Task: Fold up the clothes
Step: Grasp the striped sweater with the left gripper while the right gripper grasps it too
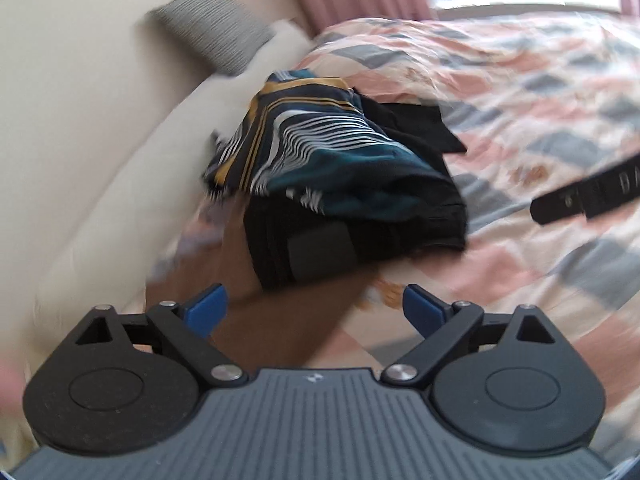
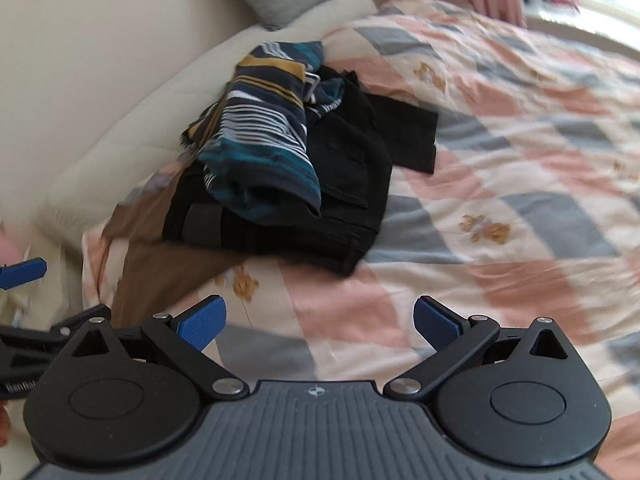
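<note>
Right now I am looking down over a bed with a pink, grey and cream checked quilt (image 2: 500, 128). My left gripper (image 1: 316, 308) is hanging with its blue fingers spread wide, nothing between them. My right gripper (image 2: 320, 322) is doing the same, its fingers apart and empty. Ahead of both, a pile of clothes is lying on the quilt near the cream headboard (image 2: 100, 52): a striped teal garment (image 1: 320, 148) is resting on folded black clothes (image 1: 360, 236), with a brown garment (image 2: 160, 256) underneath.
</note>
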